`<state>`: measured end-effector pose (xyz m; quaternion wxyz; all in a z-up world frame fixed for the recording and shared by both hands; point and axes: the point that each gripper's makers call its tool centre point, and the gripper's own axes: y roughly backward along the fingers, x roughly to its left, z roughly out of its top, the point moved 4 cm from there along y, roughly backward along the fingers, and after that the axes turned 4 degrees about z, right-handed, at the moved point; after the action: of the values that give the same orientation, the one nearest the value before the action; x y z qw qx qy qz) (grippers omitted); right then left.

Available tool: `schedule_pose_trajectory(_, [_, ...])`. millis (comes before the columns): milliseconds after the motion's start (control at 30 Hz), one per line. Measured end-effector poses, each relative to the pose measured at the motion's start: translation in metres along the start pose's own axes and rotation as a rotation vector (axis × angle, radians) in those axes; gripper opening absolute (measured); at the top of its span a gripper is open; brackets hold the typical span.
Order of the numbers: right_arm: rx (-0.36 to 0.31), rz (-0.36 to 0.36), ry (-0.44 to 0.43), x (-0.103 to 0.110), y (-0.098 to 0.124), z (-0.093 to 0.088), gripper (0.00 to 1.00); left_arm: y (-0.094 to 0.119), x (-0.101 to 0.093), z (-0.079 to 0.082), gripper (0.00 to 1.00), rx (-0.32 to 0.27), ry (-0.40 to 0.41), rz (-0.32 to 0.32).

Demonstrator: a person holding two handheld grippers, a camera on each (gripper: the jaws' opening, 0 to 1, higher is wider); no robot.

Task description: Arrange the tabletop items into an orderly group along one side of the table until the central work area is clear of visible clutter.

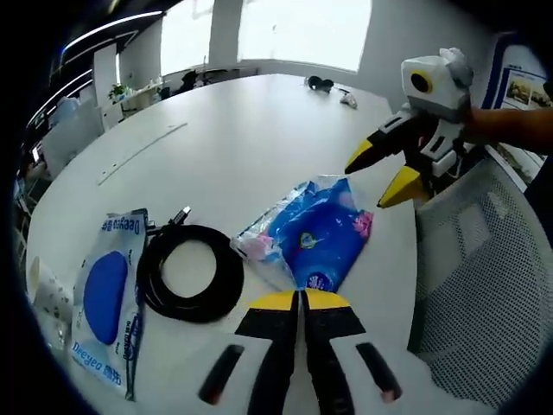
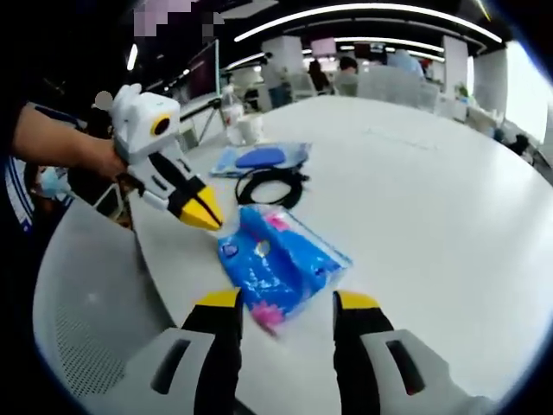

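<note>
A blue wet-wipe pack lies near the table's edge. My right gripper is open, and the pack's near end lies between its yellow tips. In the left gripper view it comes in from the right at the pack's far corner. My left gripper is shut with nothing in it, its tips just short of the pack. In the right gripper view it is held by a hand beside the pack. A coiled black cable and a blue-and-white packet lie beyond.
The round white table stretches wide past the items. A grey mesh chair stands against its edge. A bottle and a cup stand past the packet. Small dark items lie at the far rim.
</note>
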<state>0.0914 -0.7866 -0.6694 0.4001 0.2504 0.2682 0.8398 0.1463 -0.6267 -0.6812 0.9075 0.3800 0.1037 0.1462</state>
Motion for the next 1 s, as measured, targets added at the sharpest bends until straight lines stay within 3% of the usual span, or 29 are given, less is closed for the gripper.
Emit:
schedule_pose_trajectory(67, [0.007,-0.008,-0.01,-0.003,-0.001,-0.004,0.37,-0.001,0.007,0.002,0.09,-0.009,-0.014,0.068])
schedule_pose_trajectory(133, [0.01,-0.01,-0.02,-0.004,-0.002,-0.006,0.36,-0.002,0.004,0.004,0.17,-0.03,0.022,0.059])
schedule_pose_trajectory(467, [0.006,0.005,-0.09,-0.005,-0.009,-0.008,0.29,-0.015,0.001,0.004,0.11,0.0,0.039,0.068])
schedule_pose_trajectory(667, [0.028,-0.005,-0.124,-0.011,-0.013,-0.009,0.18,-0.017,0.003,0.005,0.08,0.016,0.076,0.088])
schedule_pose_trajectory(900, [0.045,0.007,-0.119,-0.01,-0.017,-0.015,0.1,-0.017,0.001,0.003,0.03,0.037,0.097,0.105])
schedule_pose_trajectory(1000, [0.049,0.005,-0.103,-0.011,-0.017,-0.016,0.06,-0.016,0.001,0.002,0.01,0.051,0.059,0.118])
